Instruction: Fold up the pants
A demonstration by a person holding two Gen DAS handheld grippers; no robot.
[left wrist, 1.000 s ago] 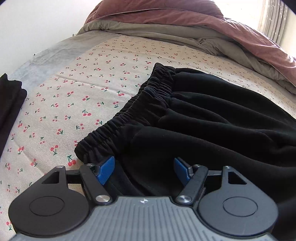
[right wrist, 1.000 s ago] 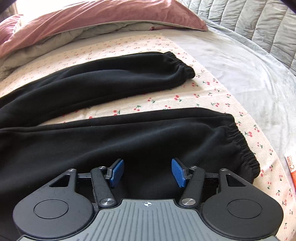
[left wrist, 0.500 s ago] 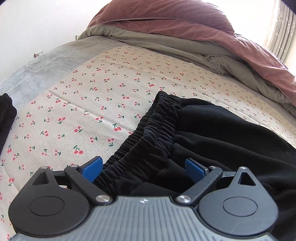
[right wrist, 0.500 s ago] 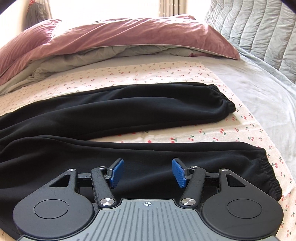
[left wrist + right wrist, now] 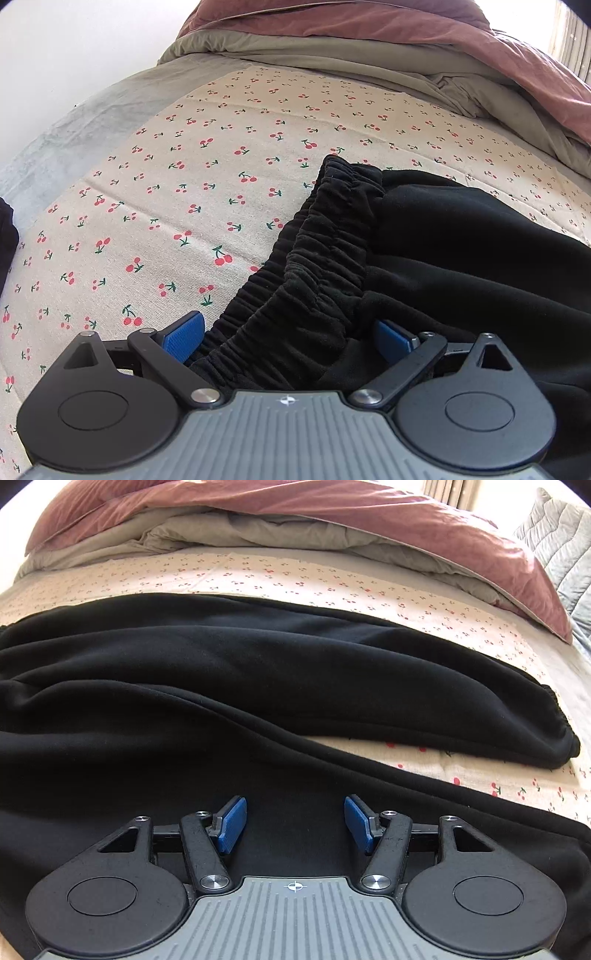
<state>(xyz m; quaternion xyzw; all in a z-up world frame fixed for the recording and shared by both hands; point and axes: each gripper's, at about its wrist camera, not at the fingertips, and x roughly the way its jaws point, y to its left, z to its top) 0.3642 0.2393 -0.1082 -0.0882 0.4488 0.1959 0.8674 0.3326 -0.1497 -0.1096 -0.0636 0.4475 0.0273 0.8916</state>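
Black sweatpants (image 5: 461,251) lie spread on a cherry-print sheet (image 5: 184,184). In the left wrist view the gathered elastic waistband (image 5: 325,240) runs from the middle down between my left gripper's (image 5: 288,338) blue pads, which stand wide open on either side of it. In the right wrist view the far leg (image 5: 332,672) ends in a cuff (image 5: 561,731) at the right, and the near leg (image 5: 184,768) lies under my right gripper (image 5: 294,823), which is open with black fabric between its pads.
A bunched pink and grey duvet (image 5: 369,44) lies along the far side of the bed and also shows in the right wrist view (image 5: 295,520). A quilted grey headboard (image 5: 561,542) is at the right. Another dark cloth (image 5: 5,243) sits at the left edge.
My left gripper has opened wider and moved in so the waistband sits between its pads. My right gripper has moved left along the near leg, away from the cuffs, still open.
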